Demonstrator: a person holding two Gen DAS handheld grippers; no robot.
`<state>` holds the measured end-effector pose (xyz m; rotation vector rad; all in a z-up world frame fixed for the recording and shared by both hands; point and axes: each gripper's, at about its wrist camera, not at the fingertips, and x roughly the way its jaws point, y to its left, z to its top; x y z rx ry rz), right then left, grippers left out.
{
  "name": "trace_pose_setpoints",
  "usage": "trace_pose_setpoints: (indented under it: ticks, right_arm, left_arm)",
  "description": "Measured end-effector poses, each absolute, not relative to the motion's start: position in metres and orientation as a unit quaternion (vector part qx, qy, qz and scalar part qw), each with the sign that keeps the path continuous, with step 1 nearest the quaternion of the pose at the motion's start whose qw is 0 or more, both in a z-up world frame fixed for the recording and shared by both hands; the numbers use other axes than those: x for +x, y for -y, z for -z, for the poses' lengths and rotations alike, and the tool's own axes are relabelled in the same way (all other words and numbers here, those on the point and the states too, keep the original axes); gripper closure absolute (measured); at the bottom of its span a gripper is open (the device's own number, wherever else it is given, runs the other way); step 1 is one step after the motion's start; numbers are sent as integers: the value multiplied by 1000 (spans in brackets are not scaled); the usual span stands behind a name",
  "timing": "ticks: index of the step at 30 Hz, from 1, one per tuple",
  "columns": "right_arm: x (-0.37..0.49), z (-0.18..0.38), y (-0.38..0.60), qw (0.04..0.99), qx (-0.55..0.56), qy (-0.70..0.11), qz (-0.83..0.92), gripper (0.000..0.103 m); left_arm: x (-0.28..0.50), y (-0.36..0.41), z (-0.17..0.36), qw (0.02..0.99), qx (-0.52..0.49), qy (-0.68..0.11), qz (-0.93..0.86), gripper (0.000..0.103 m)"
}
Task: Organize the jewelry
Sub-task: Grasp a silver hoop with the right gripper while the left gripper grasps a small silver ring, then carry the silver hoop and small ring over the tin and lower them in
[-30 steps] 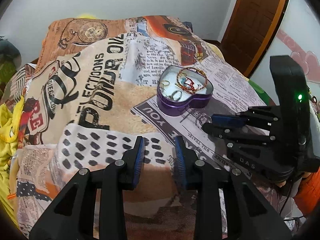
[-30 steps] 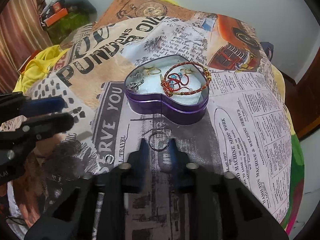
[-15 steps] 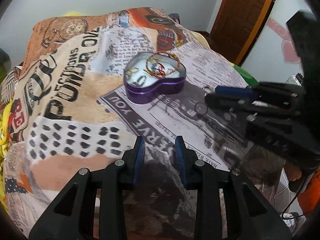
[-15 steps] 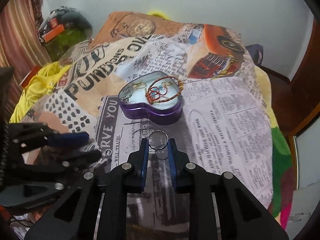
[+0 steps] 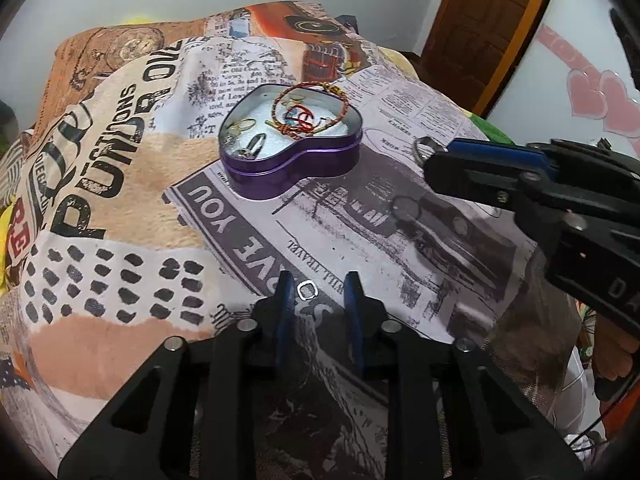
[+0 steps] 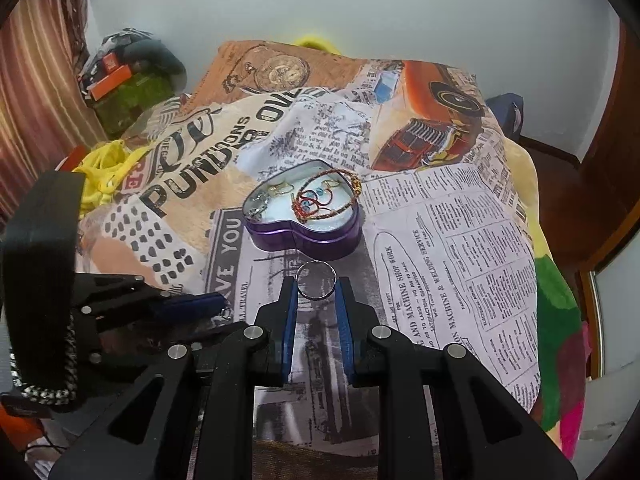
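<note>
While right gripper (image 6: 316, 286) pinches thin metal ring (image 6: 315, 279) | heart-shaped purple tin (image 6: 304, 230)

My left camera looks forward along my left gripper (image 5: 316, 292), low and close over the blanket (image 5: 120, 184). My right camera rides higher behind my right gripper (image 6: 316, 284). Both views share the heart tin (image 5: 292, 168) (image 6: 304, 232) ahead, and each catches the other gripper at its side.
</note>
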<state>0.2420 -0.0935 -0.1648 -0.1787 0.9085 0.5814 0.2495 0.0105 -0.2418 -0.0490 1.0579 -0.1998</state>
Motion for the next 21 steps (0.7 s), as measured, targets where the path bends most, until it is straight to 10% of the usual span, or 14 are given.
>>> trace_pose_setpoints:
  ticks: [21]
  right_arm:
    - [237, 140, 103, 871, -73, -405, -269, 86]
  left_arm:
    - [236, -42, 194, 885, -46, -457, 74, 95]
